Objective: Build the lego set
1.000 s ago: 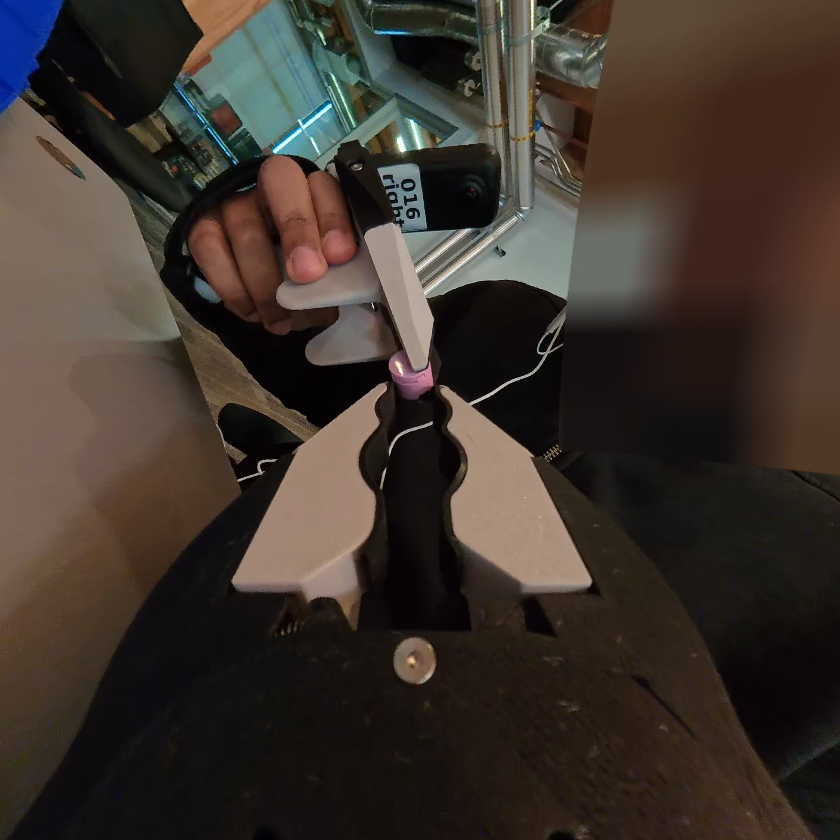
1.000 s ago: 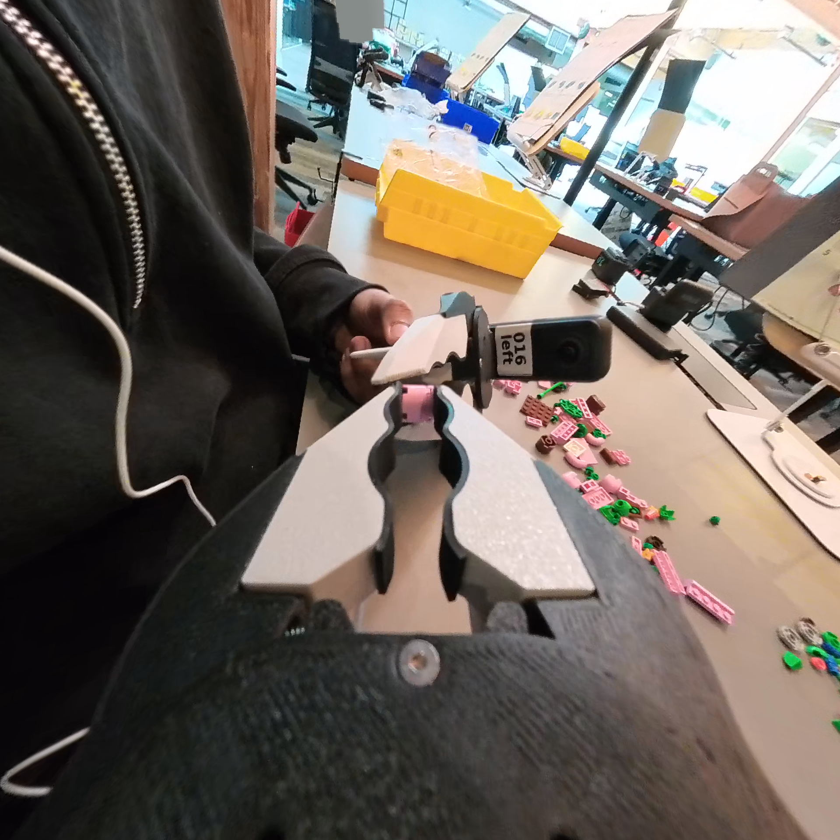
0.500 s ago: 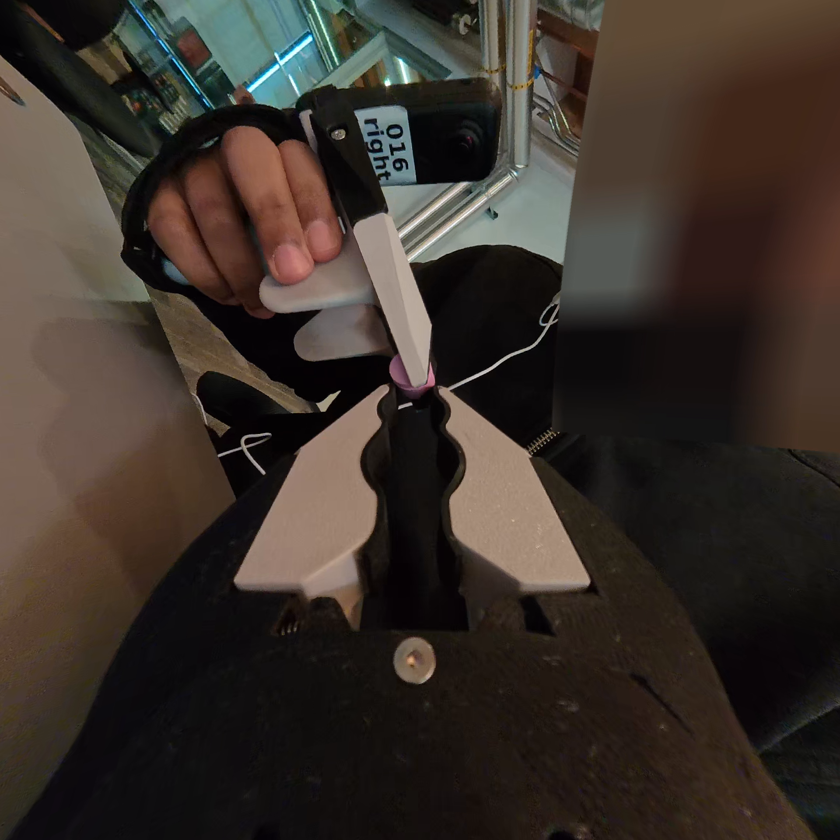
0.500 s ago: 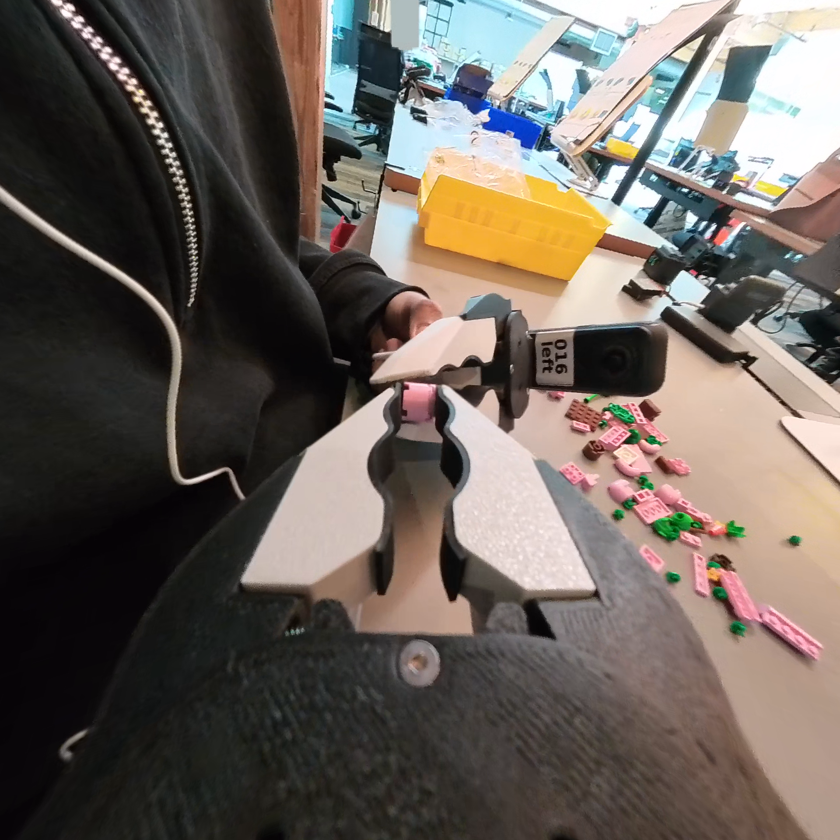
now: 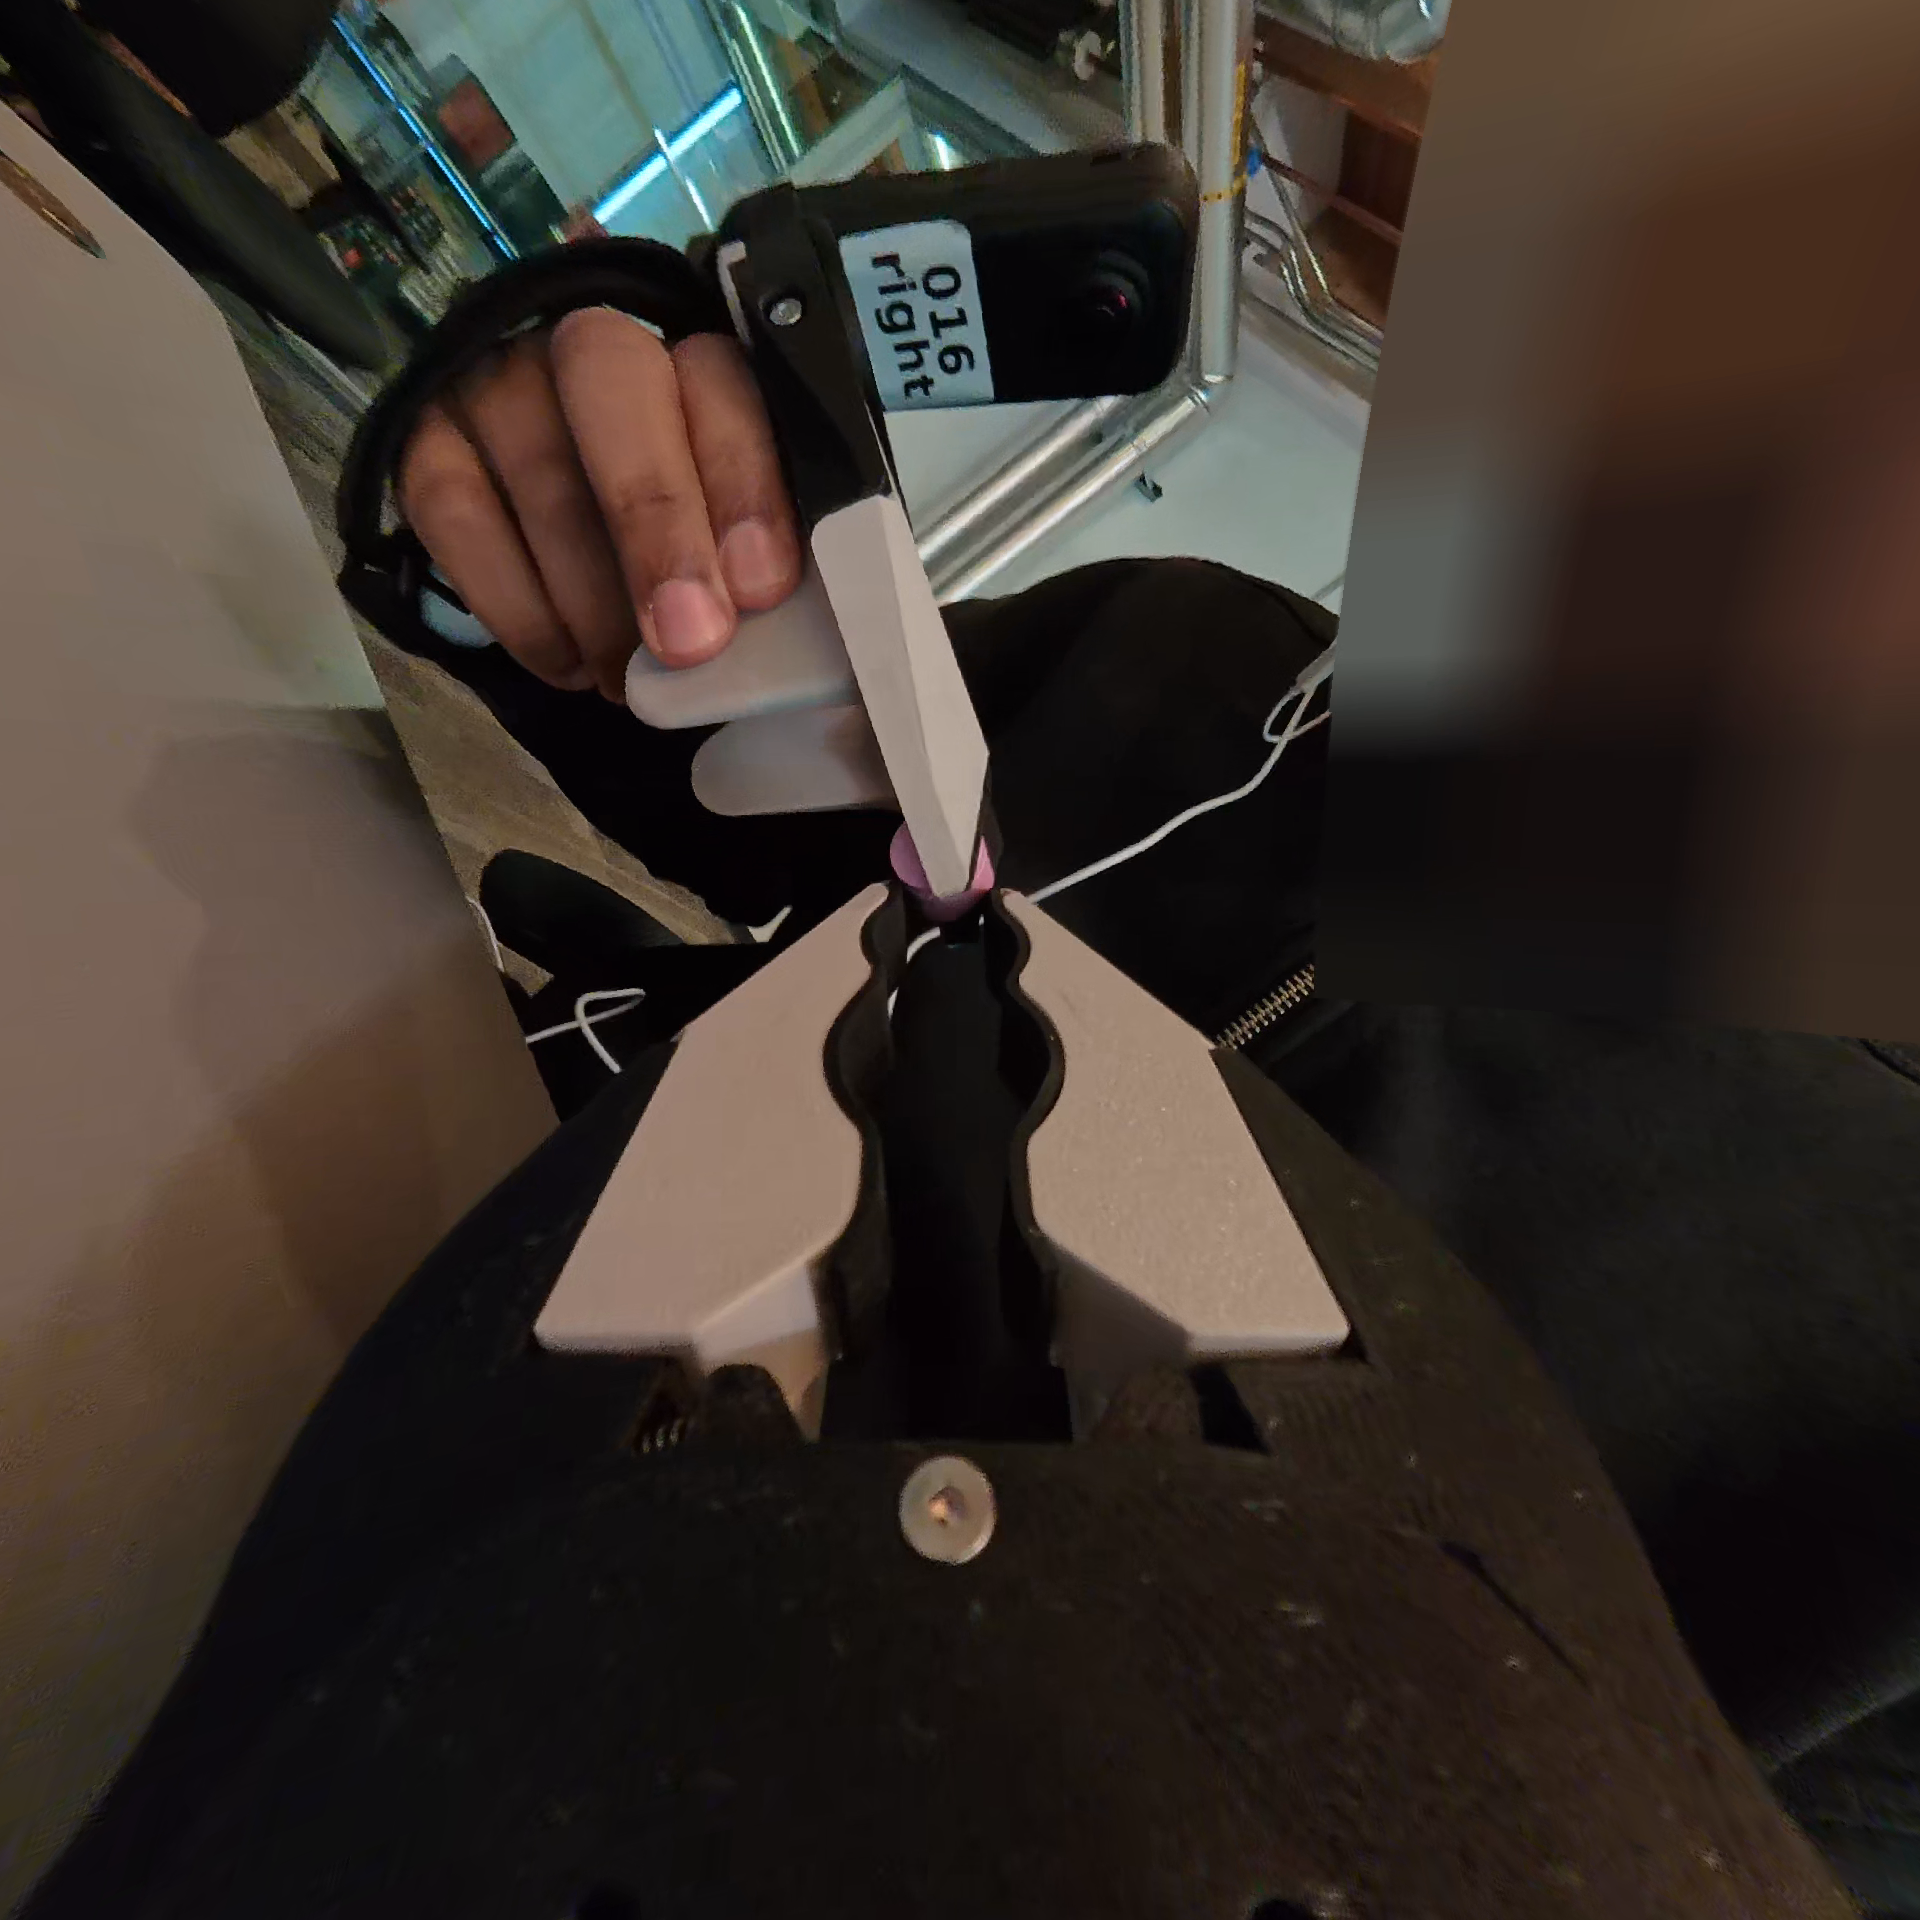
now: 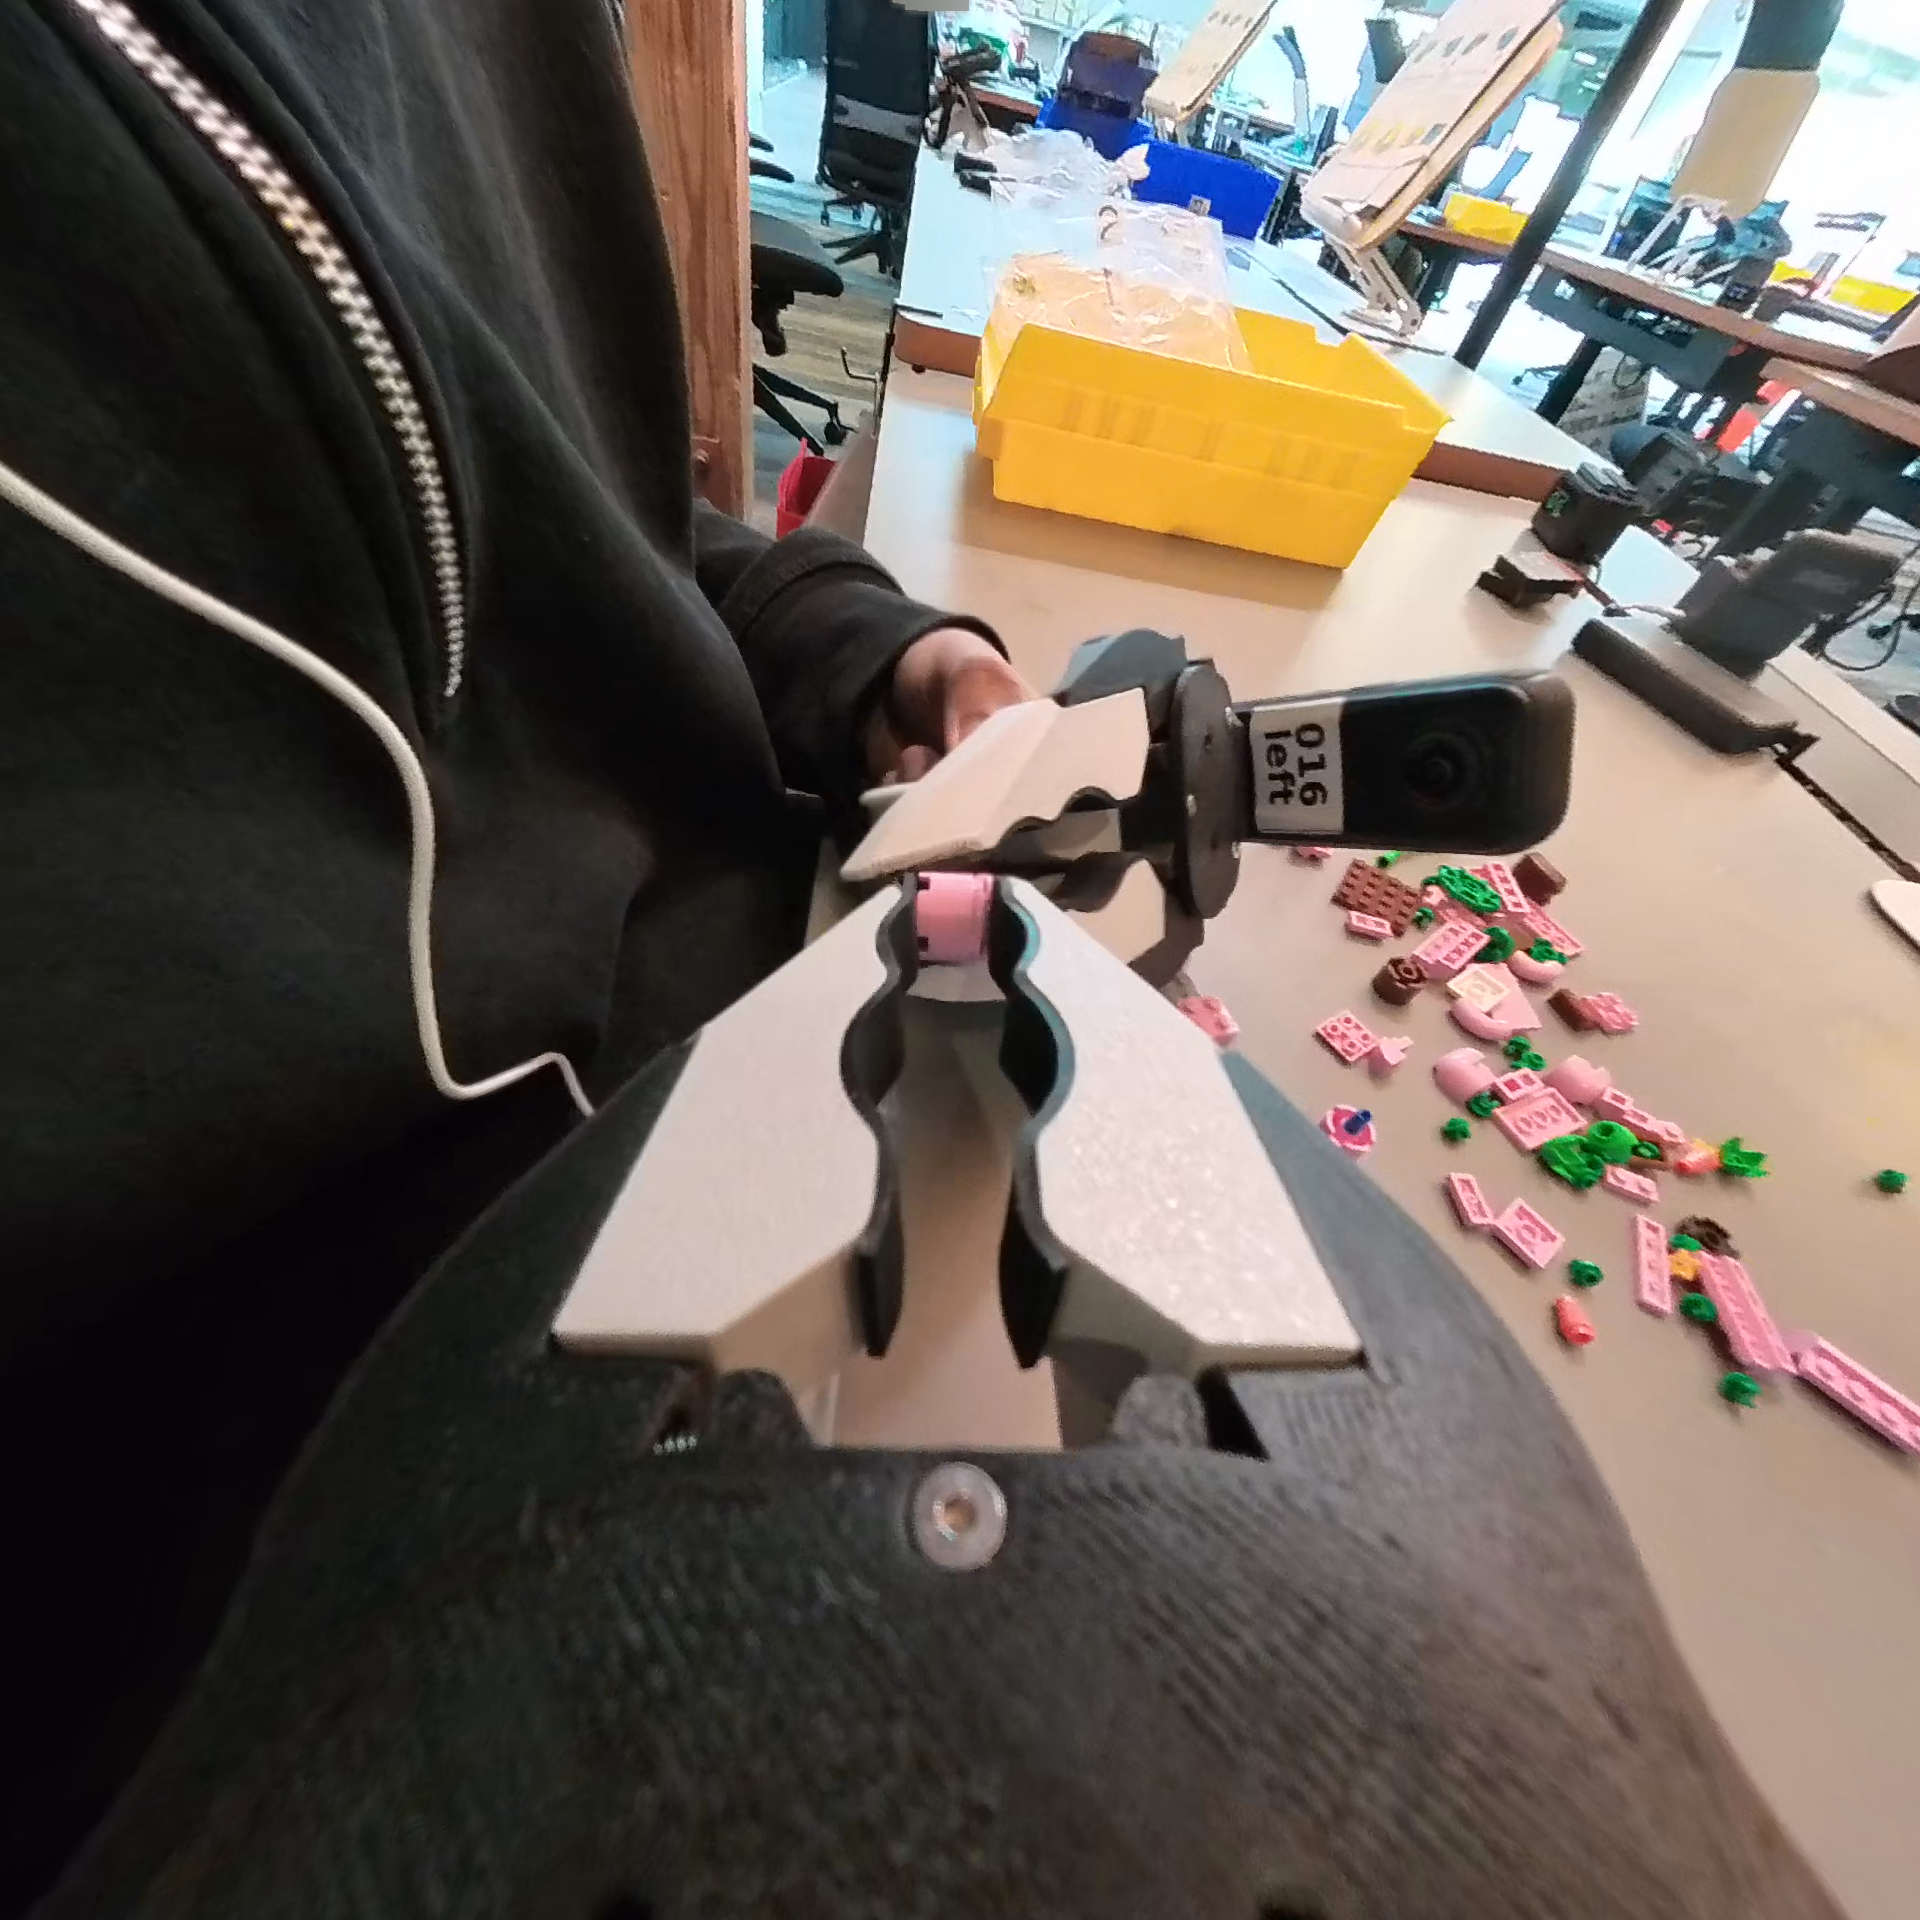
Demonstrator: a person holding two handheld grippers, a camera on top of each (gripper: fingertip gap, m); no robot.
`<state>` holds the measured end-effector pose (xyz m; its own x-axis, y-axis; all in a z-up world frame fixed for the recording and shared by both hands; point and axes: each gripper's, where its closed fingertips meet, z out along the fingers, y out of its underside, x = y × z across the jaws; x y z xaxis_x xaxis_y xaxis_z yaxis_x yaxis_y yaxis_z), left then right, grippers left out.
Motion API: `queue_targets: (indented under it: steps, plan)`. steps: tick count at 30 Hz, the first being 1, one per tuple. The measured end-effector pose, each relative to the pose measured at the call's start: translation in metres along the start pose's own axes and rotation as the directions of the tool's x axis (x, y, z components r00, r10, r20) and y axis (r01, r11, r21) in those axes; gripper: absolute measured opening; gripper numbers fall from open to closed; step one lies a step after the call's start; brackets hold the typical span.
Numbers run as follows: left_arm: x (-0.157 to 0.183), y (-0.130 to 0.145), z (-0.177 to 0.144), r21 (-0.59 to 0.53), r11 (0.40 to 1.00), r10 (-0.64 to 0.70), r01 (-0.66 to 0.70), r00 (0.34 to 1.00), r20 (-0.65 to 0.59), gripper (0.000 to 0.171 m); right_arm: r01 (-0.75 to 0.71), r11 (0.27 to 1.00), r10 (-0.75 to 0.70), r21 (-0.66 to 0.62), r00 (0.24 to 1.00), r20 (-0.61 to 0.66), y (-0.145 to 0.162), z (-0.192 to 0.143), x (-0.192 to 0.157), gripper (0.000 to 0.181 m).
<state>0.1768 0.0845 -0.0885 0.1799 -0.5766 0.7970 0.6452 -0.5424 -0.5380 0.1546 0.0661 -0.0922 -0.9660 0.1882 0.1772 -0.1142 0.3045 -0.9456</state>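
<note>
A small round pink piece (image 6: 948, 928) is held in the air in front of a person's black jacket. My right gripper (image 6: 948, 914) is shut on its sides. My left gripper (image 6: 868, 871) comes in from the right and closes over the piece from above and below. In the left wrist view the pink piece (image 5: 914, 862) sits at the tips of my left gripper (image 5: 940, 912), partly hidden by a finger of the right gripper (image 5: 904, 686), which comes down from above in a person's hand (image 5: 592, 499).
Loose pink, green and brown bricks (image 6: 1527, 1101) lie scattered on the beige table (image 6: 1143, 613) to the right. A pink round piece with a blue pin (image 6: 1348, 1127) lies nearest. A yellow bin (image 6: 1195, 447) stands at the back. A white cable (image 6: 416, 790) hangs down the jacket. Left and right tips are no more than a few centimetres apart.
Both grippers have kept their hold on the pink piece. The pair has shifted and turned a little, and the right gripper and its hand now sit more to the right in the left wrist view.
</note>
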Motion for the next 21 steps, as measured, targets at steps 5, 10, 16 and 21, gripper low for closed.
queue_targets:
  steps: [5,10,16,21]
  plan:
    - [0.002,-0.018,-0.008,0.125,0.992,-0.019,0.023,0.999,-0.038,0.011,0.019,0.997,-0.009,0.079,0.992,-0.127,-0.006,-0.004,0.019,0.012]
    - [0.007,-0.027,-0.012,0.180,0.984,0.009,0.000,0.999,-0.050,0.012,-0.091,0.970,0.125,0.227,0.982,-0.141,-0.013,-0.006,0.030,0.011]
    - [0.011,-0.030,-0.013,0.210,0.977,-0.020,0.044,0.993,-0.115,0.018,-0.152,0.938,0.192,0.313,0.976,-0.100,-0.017,-0.008,0.029,0.011]
    - [0.010,-0.029,-0.013,0.207,0.978,-0.009,0.029,0.995,-0.099,0.009,-0.156,0.938,0.192,0.309,0.977,-0.089,-0.016,-0.008,0.026,0.011]
